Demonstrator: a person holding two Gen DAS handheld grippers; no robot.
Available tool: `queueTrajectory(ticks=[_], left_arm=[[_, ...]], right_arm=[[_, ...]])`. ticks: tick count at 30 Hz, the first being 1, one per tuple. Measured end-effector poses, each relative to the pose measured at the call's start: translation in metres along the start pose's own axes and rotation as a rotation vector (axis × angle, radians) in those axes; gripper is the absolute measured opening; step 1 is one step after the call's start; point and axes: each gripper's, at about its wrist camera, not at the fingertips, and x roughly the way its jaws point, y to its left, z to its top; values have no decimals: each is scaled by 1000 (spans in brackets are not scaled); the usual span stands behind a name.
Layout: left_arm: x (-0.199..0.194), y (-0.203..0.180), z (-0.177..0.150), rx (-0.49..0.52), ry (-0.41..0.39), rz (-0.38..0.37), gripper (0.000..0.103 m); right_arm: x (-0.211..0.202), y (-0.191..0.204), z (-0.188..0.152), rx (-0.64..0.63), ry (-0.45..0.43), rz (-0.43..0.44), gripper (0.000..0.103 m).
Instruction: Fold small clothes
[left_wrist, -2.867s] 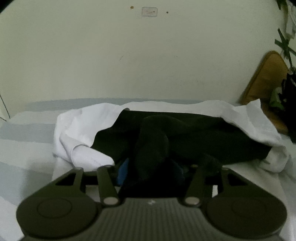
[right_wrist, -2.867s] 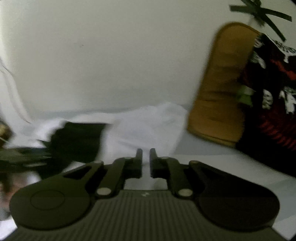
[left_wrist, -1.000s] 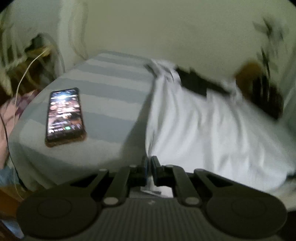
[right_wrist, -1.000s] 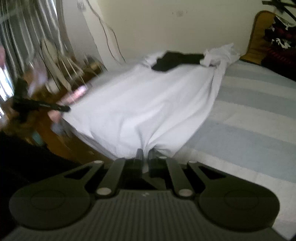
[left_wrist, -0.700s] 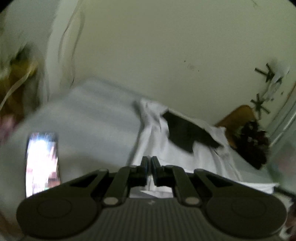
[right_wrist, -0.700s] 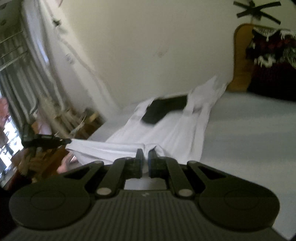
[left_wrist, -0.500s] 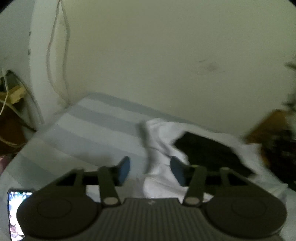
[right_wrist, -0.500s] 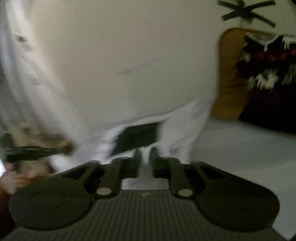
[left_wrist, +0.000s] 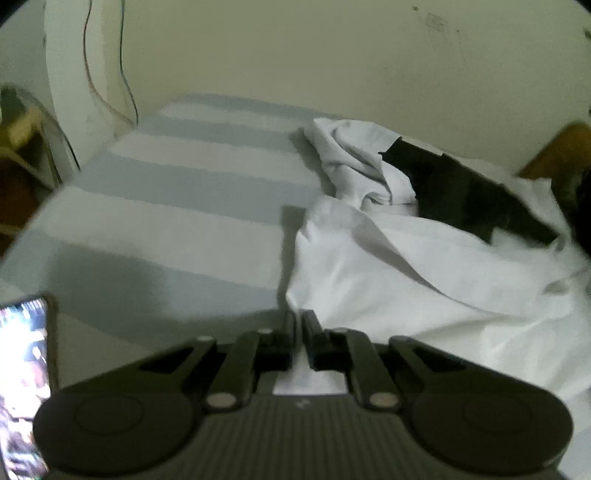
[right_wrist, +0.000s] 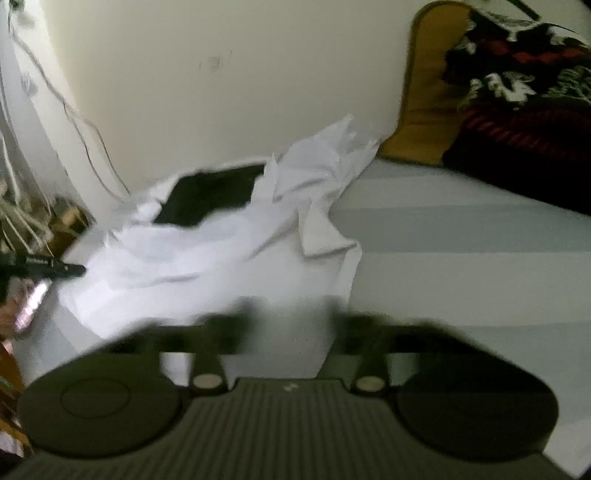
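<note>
Left wrist view: the left claw (left_wrist: 298, 321) is narrow, its fingers nearly together at the near corner of the white cloth (left_wrist: 424, 266); whether it pinches the cloth cannot be told. The cloth spreads ahead and to the right on the striped bed (left_wrist: 177, 206), a black garment (left_wrist: 461, 192) on its far part. A lit phone (left_wrist: 22, 384) lies to the left.

Right wrist view: the right claw (right_wrist: 291, 332) is blurred; its fingers appear spread and closing, cloth (right_wrist: 207, 258) between them.
</note>
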Motion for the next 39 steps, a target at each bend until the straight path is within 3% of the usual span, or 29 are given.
queueTrajectory(ticks=[4,6,8,9,12,15,17,19,23,24,25,26,28,29,31,32,33,35,39], left_arm=[[-6,9,5,11,31,41,10],[-15,18,13,-4,44,41,14],[-29,23,30,-16,4,-5,39],[-34,21,44,-14,-31,3,42],[-30,-5,99,67,-119,38,42],[10,-44,159,137,-126,3,53],[51,-72,193,171,-104,-36,71],[101,-98,221,189,-46,-88,88],[179,-136,248,234,25,-71,88],[188,-142,248,246,43,-78,87],[202,-149,250,263,64,-83,79],[211,-154,249,286,86,-90,64],[225,-164,246,334,111,-93,51],[224,-167,245,350,92,-100,37],[219,-173,245,370,91,-137,18],[217,-176,244,379,82,-113,11],[214,-179,242,390,73,-92,7],[202,-180,239,391,51,-73,5],[148,-172,231,355,-47,-97,5]], right_arm=[[6,-3,5,-95,7,-138,2],[-4,-10,11,-83,26,-154,15],[-18,-17,22,-89,5,-128,26],[-24,-20,31,-84,-14,-102,34],[-19,-22,76,-85,-68,-64,45],[16,-22,129,-90,-99,-27,54],[54,-27,162,-54,-85,6,63],[98,-35,189,-8,-56,23,66],[185,-52,222,5,41,-17,76],[204,-58,226,13,74,-19,76],[222,-63,229,19,106,-18,76],[235,-68,230,20,133,-13,76],[255,-72,230,-3,182,13,75],[262,-71,228,-22,202,29,74],[270,-68,221,-57,228,58,61],[271,-63,217,-88,223,58,44],[270,-57,213,-129,209,43,14],[265,-49,210,-155,198,28,7],[220,-30,207,-198,93,44,7]])
